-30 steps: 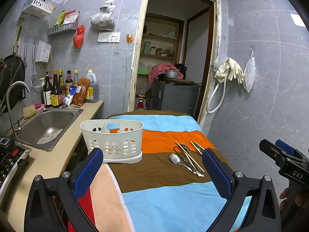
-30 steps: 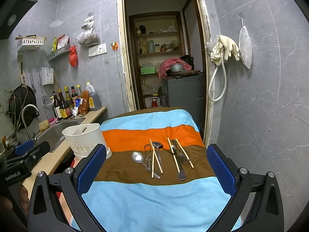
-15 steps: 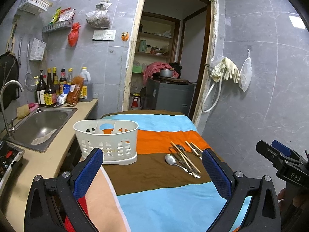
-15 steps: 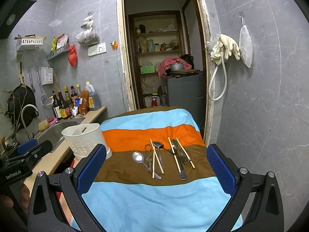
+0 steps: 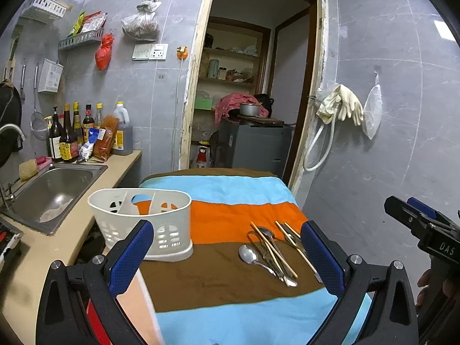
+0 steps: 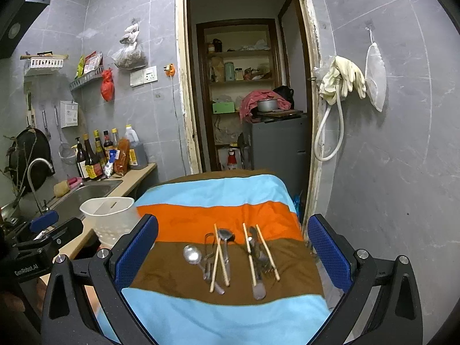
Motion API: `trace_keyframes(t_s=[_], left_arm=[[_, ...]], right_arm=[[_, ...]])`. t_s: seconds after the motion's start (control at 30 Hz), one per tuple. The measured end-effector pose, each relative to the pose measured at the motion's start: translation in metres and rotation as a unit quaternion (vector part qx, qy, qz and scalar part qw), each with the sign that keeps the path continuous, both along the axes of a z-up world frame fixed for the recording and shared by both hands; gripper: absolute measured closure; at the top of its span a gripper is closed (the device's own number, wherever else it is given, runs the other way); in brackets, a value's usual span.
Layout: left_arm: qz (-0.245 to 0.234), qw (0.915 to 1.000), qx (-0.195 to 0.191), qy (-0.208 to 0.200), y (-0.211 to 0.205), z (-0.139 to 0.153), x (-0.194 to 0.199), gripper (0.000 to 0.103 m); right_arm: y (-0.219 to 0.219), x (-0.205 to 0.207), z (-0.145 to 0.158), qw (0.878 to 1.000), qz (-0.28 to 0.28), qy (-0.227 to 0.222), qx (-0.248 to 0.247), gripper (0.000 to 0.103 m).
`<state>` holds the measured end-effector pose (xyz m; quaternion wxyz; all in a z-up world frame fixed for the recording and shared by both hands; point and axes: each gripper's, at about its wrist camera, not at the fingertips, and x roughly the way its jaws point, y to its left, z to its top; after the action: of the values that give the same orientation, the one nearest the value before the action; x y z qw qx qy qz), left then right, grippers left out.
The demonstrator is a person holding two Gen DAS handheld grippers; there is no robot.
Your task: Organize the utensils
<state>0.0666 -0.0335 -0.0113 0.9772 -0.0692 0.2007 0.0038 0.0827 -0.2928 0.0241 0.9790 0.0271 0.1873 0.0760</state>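
Both grippers hover with jaws spread wide and nothing between them. The right gripper (image 6: 233, 261) faces the utensils (image 6: 233, 256) squarely: they lie dead ahead on the brown stripe of the striped cloth (image 6: 230, 316), long axes running away from it, handles nearest. The left gripper (image 5: 227, 261) sits nearer the white caddy (image 5: 143, 224), which stands off to the utensils' left. So the right looks better placed to pick. Thin pale wooden chopsticks (image 6: 220, 258) cross smooth shiny steel spoons (image 6: 192, 254); the caddy is perforated plastic with dividers.

A home kitchen: steel sink (image 5: 54, 189), sauce bottles (image 5: 69, 135) and grey tiled walls (image 5: 388, 109).
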Motion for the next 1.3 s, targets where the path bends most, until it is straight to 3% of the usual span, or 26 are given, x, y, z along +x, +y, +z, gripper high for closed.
trace_keyframes(t_s=[0.37, 0.63, 0.73, 0.8, 0.83, 0.9, 0.97, 1.0, 1.2, 1.3], left_arm=[[0.027, 0.9977, -0.019, 0.060, -0.028, -0.034, 0.084, 0.000], [0.055, 0.9902, -0.019, 0.127, -0.035, -0.070, 0.134, 0.000], [0.057, 0.9864, -0.034, 0.151, -0.033, -0.085, 0.150, 0.001], [0.053, 0.9828, -0.053, 0.169, -0.029, -0.095, 0.160, 0.014], [0.049, 0.9791, -0.069, 0.185, -0.027, -0.102, 0.167, 0.017], [0.040, 0.9726, -0.095, 0.208, -0.023, -0.115, 0.176, 0.035], [0.033, 0.9664, -0.123, 0.224, -0.019, -0.127, 0.184, 0.044], [0.032, 0.9640, -0.131, 0.229, -0.017, -0.130, 0.186, 0.049], [0.027, 0.9595, -0.135, 0.246, -0.018, -0.144, 0.194, 0.064], [0.025, 0.9548, -0.146, 0.258, -0.018, -0.150, 0.197, 0.067]], right_arm=[[-0.033, 0.117, -0.019, 0.996, 0.065, 0.047, -0.022, 0.001], [-0.045, 0.209, -0.068, 0.989, 0.087, 0.118, -0.027, 0.004], [-0.038, 0.243, -0.096, 0.980, 0.108, 0.162, -0.037, 0.026], [-0.032, 0.260, -0.114, 0.974, 0.120, 0.187, -0.041, 0.045], [-0.029, 0.268, -0.123, 0.971, 0.126, 0.199, -0.042, 0.050], [-0.024, 0.282, -0.138, 0.964, 0.138, 0.224, -0.041, 0.054], [-0.016, 0.290, -0.153, 0.958, 0.148, 0.241, -0.042, 0.056], [-0.013, 0.294, -0.158, 0.956, 0.152, 0.249, -0.042, 0.062], [0.004, 0.310, -0.187, 0.940, 0.161, 0.296, -0.060, 0.078], [0.014, 0.309, -0.194, 0.932, 0.160, 0.316, -0.075, 0.085]])
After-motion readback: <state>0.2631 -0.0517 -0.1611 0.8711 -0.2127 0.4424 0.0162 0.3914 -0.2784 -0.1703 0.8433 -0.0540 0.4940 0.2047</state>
